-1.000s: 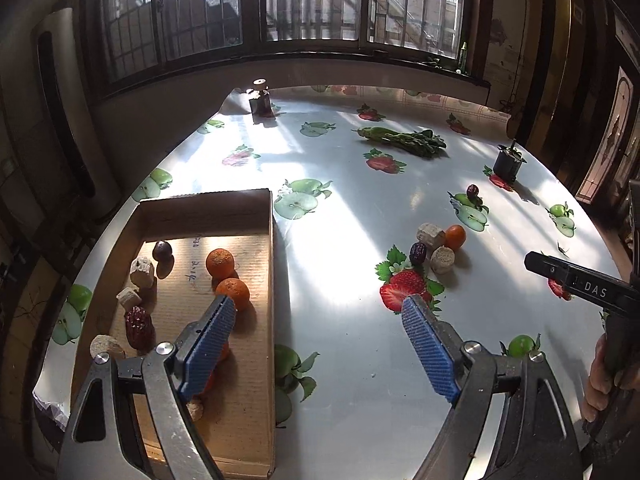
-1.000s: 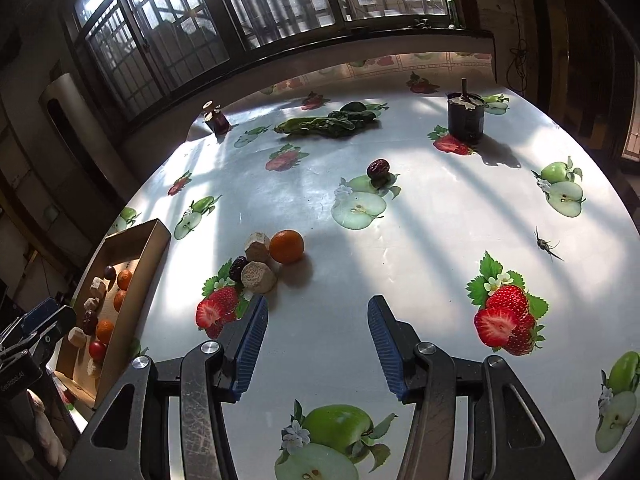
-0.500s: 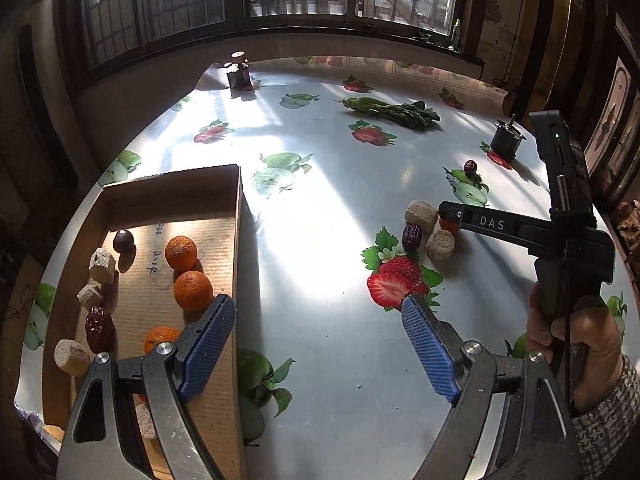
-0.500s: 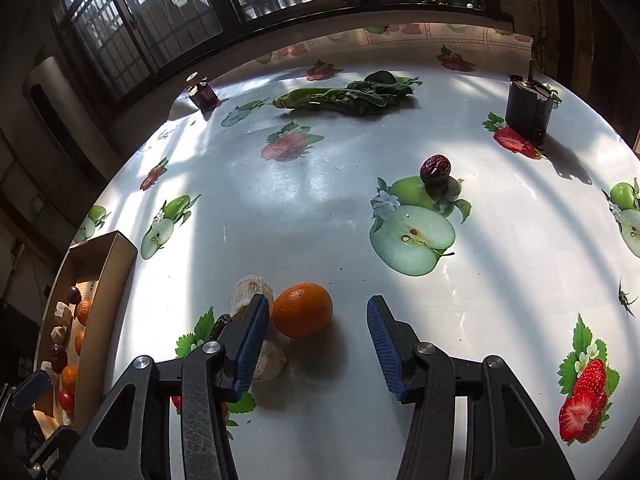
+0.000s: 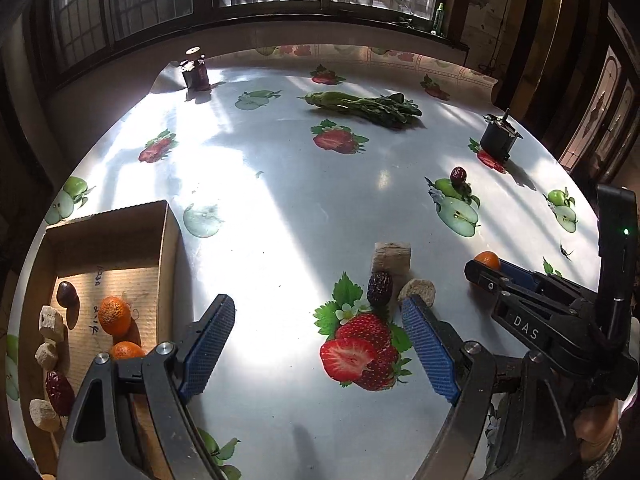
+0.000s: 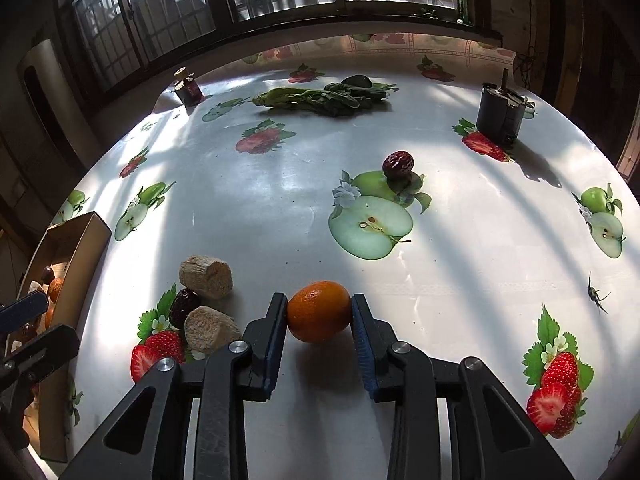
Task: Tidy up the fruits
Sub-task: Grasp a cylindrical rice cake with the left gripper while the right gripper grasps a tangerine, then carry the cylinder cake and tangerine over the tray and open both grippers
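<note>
My right gripper is shut on an orange resting on the table; it also shows in the left wrist view. To its left lie two beige chunks and a dark date. Another date sits farther back on a printed apple. My left gripper is open and empty above the table, right of a cardboard box. The box holds oranges, dates and beige chunks.
A bunch of green vegetables lies at the back. A small dark jar stands back left and a black container back right. The tablecloth has printed strawberries and apples. A small insect sits at the right.
My right gripper has moved forward and closed its fingers onto the orange. My left gripper has shifted right, away from the box, still open.
</note>
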The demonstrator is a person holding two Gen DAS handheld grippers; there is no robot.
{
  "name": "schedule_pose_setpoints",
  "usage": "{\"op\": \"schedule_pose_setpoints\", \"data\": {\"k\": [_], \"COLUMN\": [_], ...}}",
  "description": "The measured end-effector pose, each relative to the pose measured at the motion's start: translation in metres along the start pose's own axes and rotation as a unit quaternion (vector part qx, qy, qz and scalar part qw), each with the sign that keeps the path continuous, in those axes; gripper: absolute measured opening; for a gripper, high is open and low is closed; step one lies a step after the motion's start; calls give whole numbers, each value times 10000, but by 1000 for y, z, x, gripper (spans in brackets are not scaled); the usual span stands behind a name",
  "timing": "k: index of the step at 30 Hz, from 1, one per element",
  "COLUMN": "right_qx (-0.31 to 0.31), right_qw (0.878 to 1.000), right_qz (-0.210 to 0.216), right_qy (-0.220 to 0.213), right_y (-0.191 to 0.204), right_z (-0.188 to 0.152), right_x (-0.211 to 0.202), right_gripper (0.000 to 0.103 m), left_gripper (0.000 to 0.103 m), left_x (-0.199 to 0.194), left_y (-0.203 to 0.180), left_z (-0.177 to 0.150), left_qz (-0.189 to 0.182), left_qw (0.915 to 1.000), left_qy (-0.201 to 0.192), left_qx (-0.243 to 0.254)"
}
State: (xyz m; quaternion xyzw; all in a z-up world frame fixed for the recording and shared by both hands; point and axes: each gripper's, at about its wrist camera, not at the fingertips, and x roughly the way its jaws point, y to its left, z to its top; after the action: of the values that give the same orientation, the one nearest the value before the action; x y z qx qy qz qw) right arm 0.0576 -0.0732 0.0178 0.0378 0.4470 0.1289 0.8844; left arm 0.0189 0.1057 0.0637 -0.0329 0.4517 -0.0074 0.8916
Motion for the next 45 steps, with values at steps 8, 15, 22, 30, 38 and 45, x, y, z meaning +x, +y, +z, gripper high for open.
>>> {"op": "schedule_pose_setpoints", "data": {"k": [8,15,22,30,38,45], "right_qx": [601,218,29,9,-277,-631], "right_qw": [9969,9996,9994,9982,9975,9960], "right_qz": [494,179,-79,38,41,210], "right_qy": [75,-34,-344,-597,-646,-596], "right_y": [-29,-14,-6,1,22,64], "right_z": [0,-1,-1,-1,-11,-25], "right_x": [-1,0,-9,-20,-20,-34], "right_gripper": [34,34,34,34,34,34], "left_gripper": [77,29,29,29,30,30], "left_x": [65,76,55,1,-45,-70], "left_y": [-31,-35,-27,-10,38,106], "left_z": [23,19,17,-3,-39,-65], "left_qz": [-228,-548,-485,-216,185,554], "left_qw": [9983,9971,9983,9997,9985,9916], "left_qy": [452,495,324,-85,-341,-476], "left_qx": [280,203,96,44,-395,-1067]}}
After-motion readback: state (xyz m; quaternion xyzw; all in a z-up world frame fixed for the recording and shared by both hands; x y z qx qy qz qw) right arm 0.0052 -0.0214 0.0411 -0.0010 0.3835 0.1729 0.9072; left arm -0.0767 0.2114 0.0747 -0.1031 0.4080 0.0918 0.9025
